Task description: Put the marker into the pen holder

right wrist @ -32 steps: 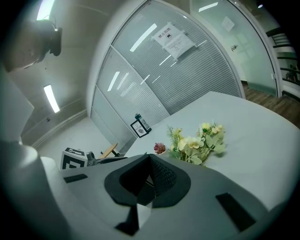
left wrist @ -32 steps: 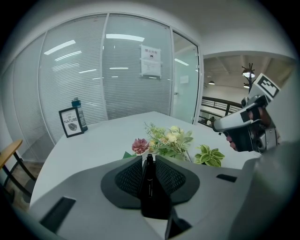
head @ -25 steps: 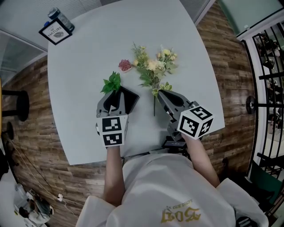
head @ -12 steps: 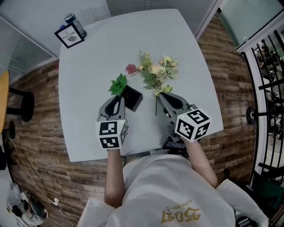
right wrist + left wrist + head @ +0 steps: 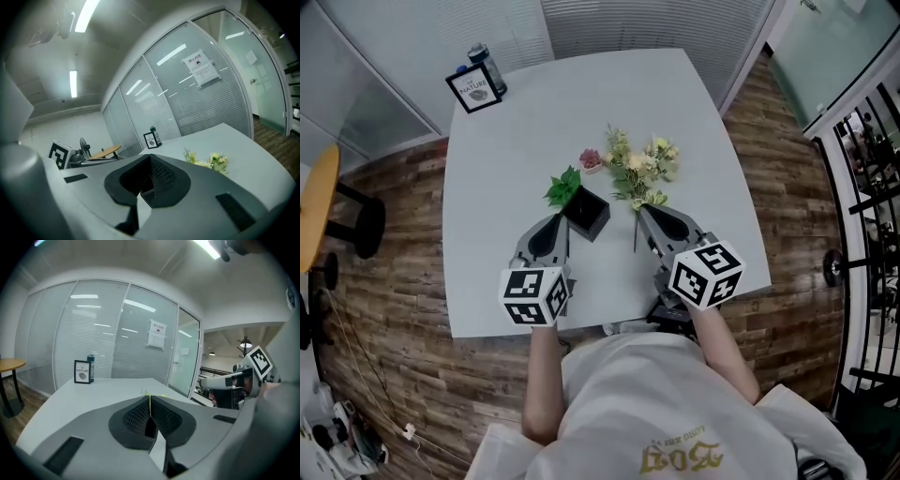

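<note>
On the white table (image 5: pixel 502 178) a card (image 5: pixel 473 89) reads "NATURE"; left gripper (image 5: pixel 560 218) and right gripper (image 5: pixel 643 211) sit closed, empty.

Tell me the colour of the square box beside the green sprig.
The box is black; head view shows it best.

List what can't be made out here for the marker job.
1. The marker: seen in no view, so where it lies cannot be told.
2. Inside of the holder: too dark and small in the head view. Both gripper views miss it, filled low down by the shut left tongs and right tongs.
3. Fine print on the sign: too small in every view.
</note>
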